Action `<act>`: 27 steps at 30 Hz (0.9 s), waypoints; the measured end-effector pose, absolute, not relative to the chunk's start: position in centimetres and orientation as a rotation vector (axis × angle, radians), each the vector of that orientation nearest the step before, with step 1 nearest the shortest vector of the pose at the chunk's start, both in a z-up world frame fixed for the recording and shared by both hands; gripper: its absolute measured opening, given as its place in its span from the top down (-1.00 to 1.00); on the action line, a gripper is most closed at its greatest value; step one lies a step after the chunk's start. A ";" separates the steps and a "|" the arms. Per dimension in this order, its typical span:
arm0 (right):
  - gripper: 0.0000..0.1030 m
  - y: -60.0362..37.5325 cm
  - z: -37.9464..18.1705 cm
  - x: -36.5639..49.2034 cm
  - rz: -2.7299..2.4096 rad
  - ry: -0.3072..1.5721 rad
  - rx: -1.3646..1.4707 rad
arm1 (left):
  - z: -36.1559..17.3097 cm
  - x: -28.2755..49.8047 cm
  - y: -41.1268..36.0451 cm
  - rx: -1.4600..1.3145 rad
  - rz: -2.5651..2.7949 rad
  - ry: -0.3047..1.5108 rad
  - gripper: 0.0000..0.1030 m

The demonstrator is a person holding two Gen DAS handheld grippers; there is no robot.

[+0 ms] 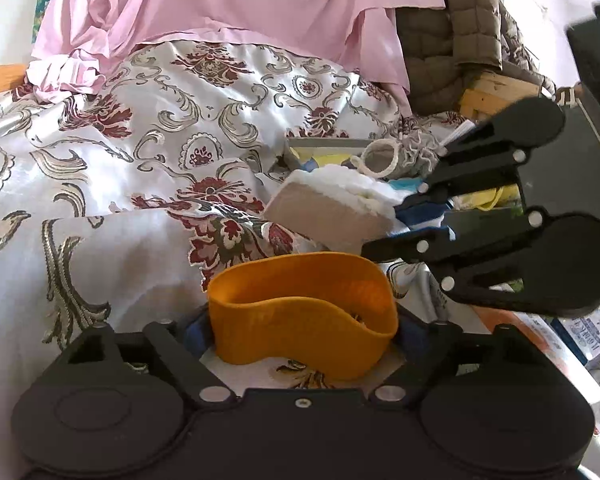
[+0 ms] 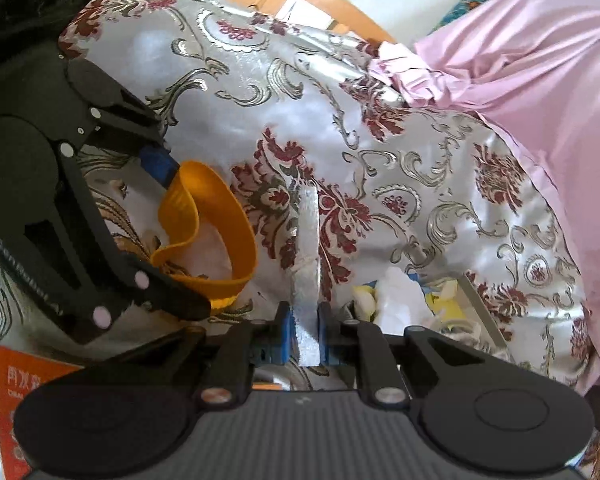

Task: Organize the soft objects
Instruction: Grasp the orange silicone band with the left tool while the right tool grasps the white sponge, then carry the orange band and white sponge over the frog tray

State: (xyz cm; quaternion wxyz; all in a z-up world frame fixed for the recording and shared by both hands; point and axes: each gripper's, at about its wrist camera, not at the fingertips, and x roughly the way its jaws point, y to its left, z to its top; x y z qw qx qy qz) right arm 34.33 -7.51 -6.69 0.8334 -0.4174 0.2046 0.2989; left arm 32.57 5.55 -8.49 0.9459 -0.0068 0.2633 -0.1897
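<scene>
My left gripper [image 1: 304, 344] holds an orange elastic band [image 1: 300, 316] stretched as a loop between its fingers, above the floral bed cover. It also shows in the right wrist view [image 2: 208, 232], held by the left gripper [image 2: 172, 236]. My right gripper [image 2: 305, 336] is shut on a white fluffy sponge-like pad [image 2: 309, 264], seen edge-on. In the left wrist view the right gripper [image 1: 384, 228] grips that pad [image 1: 332, 208] by its end, grey face down, white fluff on top.
A shallow box [image 1: 340, 152] holds a knitted grey sock [image 1: 396, 156] and yellow and white soft items [image 2: 400, 292]. A pink sheet [image 1: 228, 4] and a quilted brown jacket [image 1: 452, 40] lie behind. An orange packet [image 2: 28, 380] lies at the lower left.
</scene>
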 end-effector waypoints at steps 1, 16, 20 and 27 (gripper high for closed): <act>0.72 -7.6 -6.8 34.3 0.627 0.432 -0.874 | -8.5 32.5 5.7 -0.020 -0.387 0.533 -0.62; 0.72 -8.5 -6.5 34.1 0.542 0.404 -0.742 | -8.3 31.8 6.2 -0.062 -0.418 0.479 0.11; 0.72 -8.6 -6.2 33.9 0.528 0.398 -0.718 | -8.3 31.9 6.4 -0.079 -0.427 0.480 0.23; 0.72 -8.5 -6.4 33.9 0.541 0.414 -0.712 | -8.4 32.1 6.5 -0.094 -0.442 0.492 0.39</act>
